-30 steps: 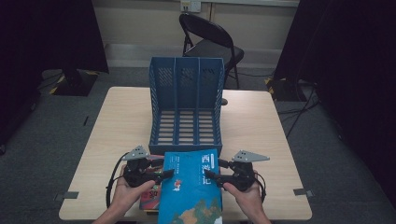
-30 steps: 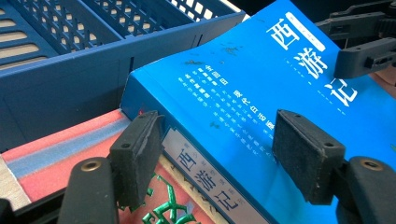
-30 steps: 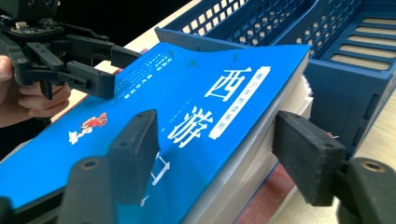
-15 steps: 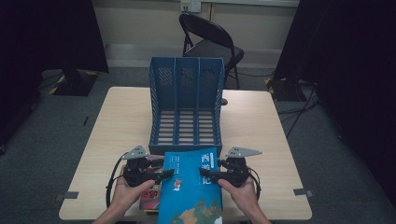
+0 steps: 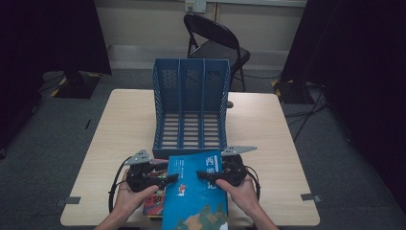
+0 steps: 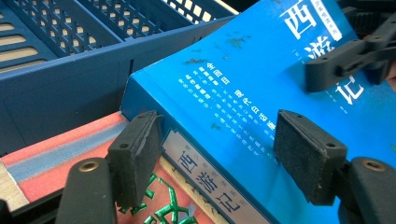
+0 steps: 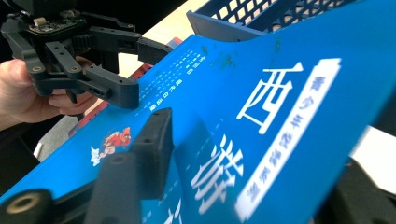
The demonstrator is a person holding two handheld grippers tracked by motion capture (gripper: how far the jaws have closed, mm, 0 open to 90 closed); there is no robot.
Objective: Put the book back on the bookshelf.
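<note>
A thick blue book (image 5: pixel 196 191) lies tilted at the table's front edge, resting partly on a red book (image 5: pixel 154 203). My left gripper (image 5: pixel 173 178) holds it at the spine: in the left gripper view one pad (image 6: pixel 135 154) sits against the spine's lower edge and the other (image 6: pixel 308 154) lies on the cover (image 6: pixel 261 70). My right gripper (image 5: pixel 201 175) reaches in from the right. Its jaws have just been closing with the book's edge (image 7: pixel 280 93) between them. The upper pad (image 7: pixel 154 149) hovers just off the cover and the lower jaw is under the book.
A blue three-slot file rack (image 5: pixel 190 105) stands just behind the books at mid-table, open side up and toward me. The wooden table (image 5: pixel 119 129) spreads to either side of it. A black folding chair (image 5: pixel 215 43) is behind the table.
My right gripper has slid left, farther over the blue book, and its jaws have narrowed around the book's edge. The left gripper and the book have stayed put.
</note>
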